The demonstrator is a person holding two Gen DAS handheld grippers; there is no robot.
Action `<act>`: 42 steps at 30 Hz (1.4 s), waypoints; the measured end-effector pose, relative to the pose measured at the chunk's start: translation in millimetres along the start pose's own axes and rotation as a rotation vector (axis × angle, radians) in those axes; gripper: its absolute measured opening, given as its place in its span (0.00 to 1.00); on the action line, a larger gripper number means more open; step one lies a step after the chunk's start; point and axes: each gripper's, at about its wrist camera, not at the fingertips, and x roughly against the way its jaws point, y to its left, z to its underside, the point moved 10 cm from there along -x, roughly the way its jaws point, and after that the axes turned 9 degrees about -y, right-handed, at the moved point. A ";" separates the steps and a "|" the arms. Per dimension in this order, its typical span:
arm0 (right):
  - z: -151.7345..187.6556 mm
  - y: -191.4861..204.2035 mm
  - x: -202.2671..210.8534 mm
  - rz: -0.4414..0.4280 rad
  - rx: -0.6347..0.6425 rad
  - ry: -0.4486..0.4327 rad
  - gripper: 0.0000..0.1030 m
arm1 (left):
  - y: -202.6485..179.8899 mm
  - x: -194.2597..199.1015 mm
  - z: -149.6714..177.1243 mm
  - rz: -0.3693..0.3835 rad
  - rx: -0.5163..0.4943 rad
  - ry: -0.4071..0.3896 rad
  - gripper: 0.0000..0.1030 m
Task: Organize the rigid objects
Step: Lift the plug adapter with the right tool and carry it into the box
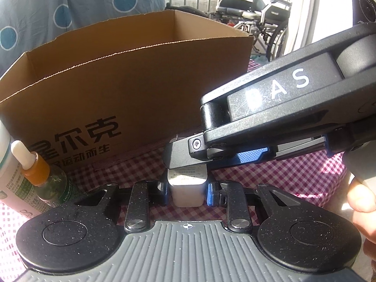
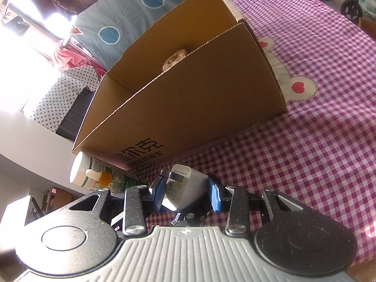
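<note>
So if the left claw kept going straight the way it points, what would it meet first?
The left claw is shut on the white charger, so that leads. Just ahead, the right claw's finger already lies over the charger's far end. Beyond it stands the cardboard box wall, though depth is hard to judge.

**Hidden and cut-off parts**

Left wrist view: white charger top end covered by the right gripper; label print too small to read. Cardboard box floor hidden behind its near wall; printed characters partly blocked by the dropper bottle. White tube cut by left edge. A hand cut by right edge.

Right wrist view: gold round thing in the box, only its top shows, cannot tell what it is. Charger lower end hidden behind the gripper body. Window area upper left blown out.
</note>
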 end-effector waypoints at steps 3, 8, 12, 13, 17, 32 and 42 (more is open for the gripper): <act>1.5 1.3 6.5 -0.005 0.005 -0.011 0.40 | -2.5 7.0 -0.9 -0.006 -0.003 -0.010 0.26; 0.4 9.4 24.1 -0.018 0.024 -0.041 0.40 | -3.7 23.0 -7.5 -0.016 -0.010 -0.044 0.26; -1.5 24.3 42.2 -0.040 0.055 -0.077 0.40 | -4.3 39.1 -17.5 -0.033 -0.014 -0.086 0.26; -2.4 27.9 46.0 -0.045 0.062 -0.085 0.40 | -4.3 43.1 -20.3 -0.037 -0.016 -0.097 0.26; -13.4 53.1 64.7 -0.076 0.113 -0.132 0.40 | -4.5 62.6 -39.3 -0.067 -0.022 -0.158 0.26; -125.6 98.9 55.8 -0.103 0.294 -0.148 0.41 | 15.6 37.4 -133.9 -0.073 0.099 -0.198 0.26; -181.4 66.7 -39.6 -0.017 0.275 0.046 0.41 | 48.7 -55.2 -147.2 -0.053 0.278 0.003 0.26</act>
